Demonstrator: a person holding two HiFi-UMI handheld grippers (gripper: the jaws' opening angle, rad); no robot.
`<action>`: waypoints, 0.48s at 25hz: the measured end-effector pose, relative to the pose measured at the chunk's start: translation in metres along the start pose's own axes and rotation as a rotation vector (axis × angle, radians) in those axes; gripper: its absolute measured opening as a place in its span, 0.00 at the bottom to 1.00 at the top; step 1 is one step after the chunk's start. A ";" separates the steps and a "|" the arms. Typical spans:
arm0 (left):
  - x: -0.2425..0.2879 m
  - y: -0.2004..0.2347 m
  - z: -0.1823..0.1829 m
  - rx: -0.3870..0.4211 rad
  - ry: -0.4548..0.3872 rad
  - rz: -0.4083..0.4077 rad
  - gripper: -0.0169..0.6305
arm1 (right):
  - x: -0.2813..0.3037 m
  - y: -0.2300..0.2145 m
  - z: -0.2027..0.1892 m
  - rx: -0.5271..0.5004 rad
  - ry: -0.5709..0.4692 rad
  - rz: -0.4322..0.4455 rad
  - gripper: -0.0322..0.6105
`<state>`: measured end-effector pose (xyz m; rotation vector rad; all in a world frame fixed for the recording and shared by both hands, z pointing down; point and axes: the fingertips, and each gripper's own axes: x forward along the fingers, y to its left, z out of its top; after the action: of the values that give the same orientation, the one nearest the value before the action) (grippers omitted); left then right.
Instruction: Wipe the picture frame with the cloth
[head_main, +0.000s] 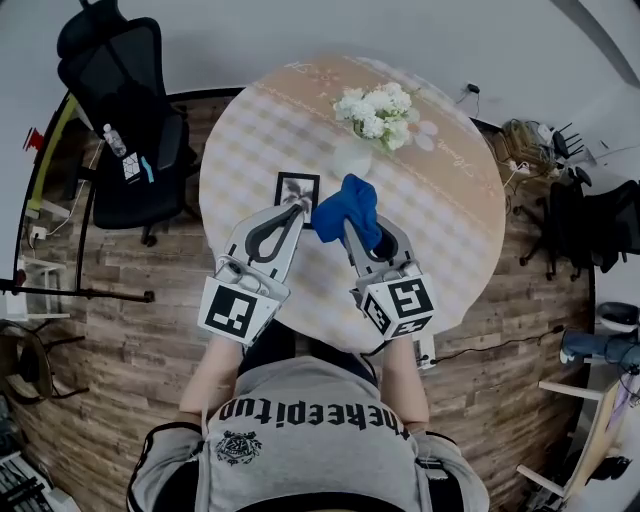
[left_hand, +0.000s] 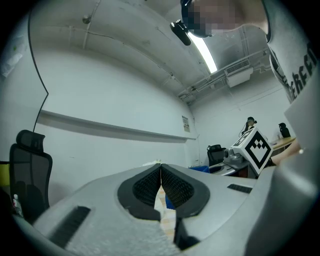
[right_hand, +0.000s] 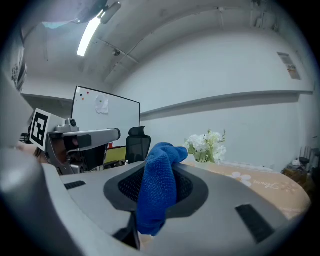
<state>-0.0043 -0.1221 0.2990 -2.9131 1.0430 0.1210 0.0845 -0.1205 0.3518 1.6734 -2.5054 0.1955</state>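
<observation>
The wiping itself is not yet happening; judging by the layout, the person is lining up the first pass. The right tongs (head_main: 352, 228) are pinching the blue cloth (head_main: 348, 208), which is bunching up over their tips. The frame (head_main: 296, 187) is sitting near the middle of the round surface (head_main: 440, 230), slightly toward its left edge, with the cloth just beside its right side. The left tongs (head_main: 302, 205) are pressed together, their tips touching or nearly touching the frame's near right corner; whether they are steadying it I cannot tell.

The next move is probably calling for the right tongs to be carrying the cloth leftward onto the frame, while the left tongs are bracing it against sliding.

Only the head view is showing the frame. The left gripper view is showing the ribbed pads meeting with nothing between them (left_hand: 160, 170). The right gripper view is showing the cloth (right_hand: 159, 187) draping down between its pads, with the flowers (right_hand: 206, 145) standing toward the far edge.
</observation>
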 end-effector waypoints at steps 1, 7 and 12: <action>-0.002 -0.006 0.002 0.002 0.000 0.013 0.05 | -0.004 0.001 0.001 -0.005 -0.003 0.015 0.20; -0.017 -0.036 0.010 0.021 -0.007 0.109 0.05 | -0.031 0.007 0.008 -0.022 -0.032 0.108 0.20; -0.030 -0.063 0.014 0.036 -0.018 0.183 0.05 | -0.057 0.009 0.008 -0.035 -0.043 0.169 0.20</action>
<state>0.0117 -0.0529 0.2892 -2.7748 1.2934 0.1326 0.0978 -0.0667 0.3334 1.4686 -2.6661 0.1316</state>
